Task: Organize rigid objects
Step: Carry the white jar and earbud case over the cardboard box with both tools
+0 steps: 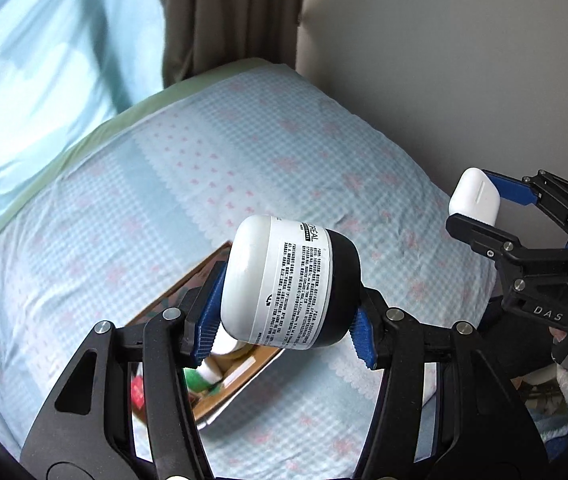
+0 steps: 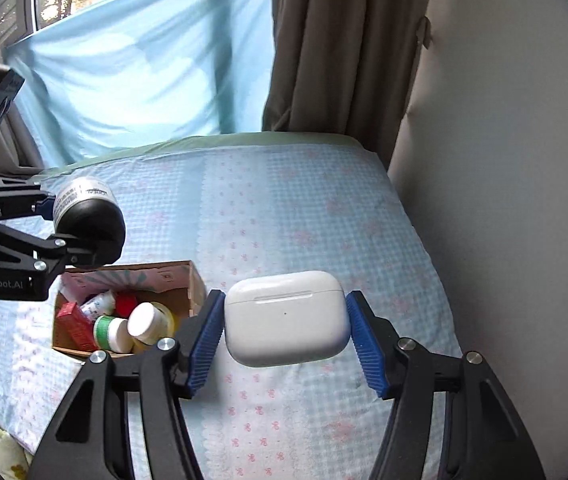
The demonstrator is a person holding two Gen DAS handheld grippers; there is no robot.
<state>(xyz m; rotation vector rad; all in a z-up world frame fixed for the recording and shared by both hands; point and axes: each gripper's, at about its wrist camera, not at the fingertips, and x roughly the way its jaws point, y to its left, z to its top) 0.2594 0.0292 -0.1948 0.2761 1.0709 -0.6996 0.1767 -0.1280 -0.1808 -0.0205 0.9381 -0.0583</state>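
Earbud case [image 2: 287,317]: smooth glossy white plastic. Jar [image 1: 290,282]: glossy plastic, printed paper label. Box [image 2: 188,285]: matt cardboard. Bed sheet [image 2: 304,208]: soft woven cloth (gingham print). Gripper pads [image 2: 204,344]: ribbed blue rubber-like.

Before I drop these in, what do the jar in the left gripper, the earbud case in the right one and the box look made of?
White jar with black lid: looks like smooth, faintly glossy plastic under a printed label. White rounded earbud case: seemingly hard glossy plastic, with a hinge seam and soft highlights. Brown open box: probably cardboard, with raw brown matte edges and a printed inner wall.
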